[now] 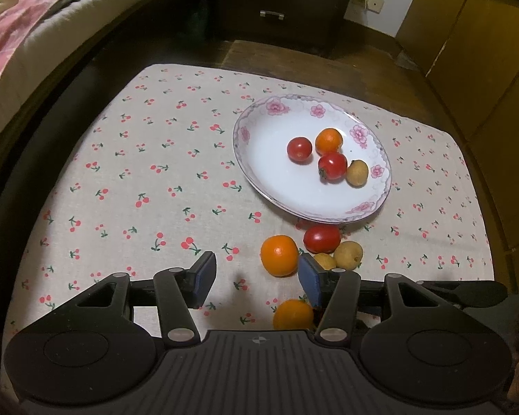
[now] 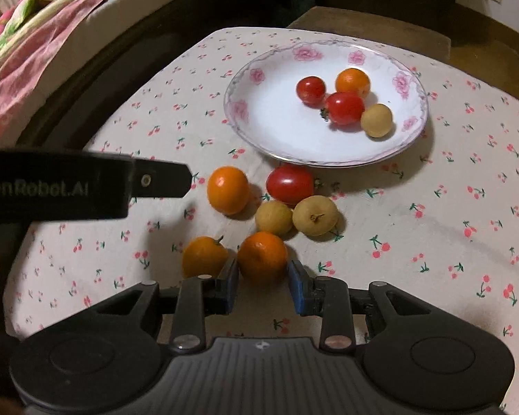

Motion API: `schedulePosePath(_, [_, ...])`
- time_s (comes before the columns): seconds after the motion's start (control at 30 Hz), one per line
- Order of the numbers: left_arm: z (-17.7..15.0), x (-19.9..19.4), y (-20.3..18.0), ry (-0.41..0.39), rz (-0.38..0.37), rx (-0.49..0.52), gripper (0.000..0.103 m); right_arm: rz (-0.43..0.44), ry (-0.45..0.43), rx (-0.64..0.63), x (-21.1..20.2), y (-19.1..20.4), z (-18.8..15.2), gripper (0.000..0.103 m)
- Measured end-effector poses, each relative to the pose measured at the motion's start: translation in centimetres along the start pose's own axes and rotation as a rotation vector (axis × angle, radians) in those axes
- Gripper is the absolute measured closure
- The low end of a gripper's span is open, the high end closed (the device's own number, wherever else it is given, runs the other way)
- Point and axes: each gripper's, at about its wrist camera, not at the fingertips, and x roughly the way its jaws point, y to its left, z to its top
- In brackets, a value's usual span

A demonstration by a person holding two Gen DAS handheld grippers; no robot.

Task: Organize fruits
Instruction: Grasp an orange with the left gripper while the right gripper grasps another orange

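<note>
cherry-print tablecloth point(image 2: 415, 186) — right gripper point(image 2: 263, 276) clamps an orange fruit point(image 2: 262, 257); left gripper point(image 1: 256, 278) half-open, empty

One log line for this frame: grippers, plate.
right gripper: shut on orange | left gripper: open, empty | plate: four fruits

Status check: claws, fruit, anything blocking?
Right claw shut on orange fruit. Left claw open, empty. Four fruits in plate. Path clear.

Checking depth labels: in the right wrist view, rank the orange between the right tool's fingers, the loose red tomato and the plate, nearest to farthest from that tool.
1. Orange, between the right tool fingers.
2. Red tomato, on the cloth, just before the plate.
3. Plate, beyond, holding four fruits.
</note>
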Motion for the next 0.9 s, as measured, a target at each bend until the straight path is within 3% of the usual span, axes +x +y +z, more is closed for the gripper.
schedulePosePath(0.47, [-1.0, 0.4, 0.3, 0.042, -0.028, -0.008, 0.041, -0.021, -0.012, 0.02, -2.6, -1.1, -0.7, 0.075])
schedulePosePath(0.9, [-2.7, 2.8, -2.8, 0.078, 0.001, 0.099, 0.046, -0.031, -0.032, -0.011, -2.9, -1.4, -1.5, 0.076])
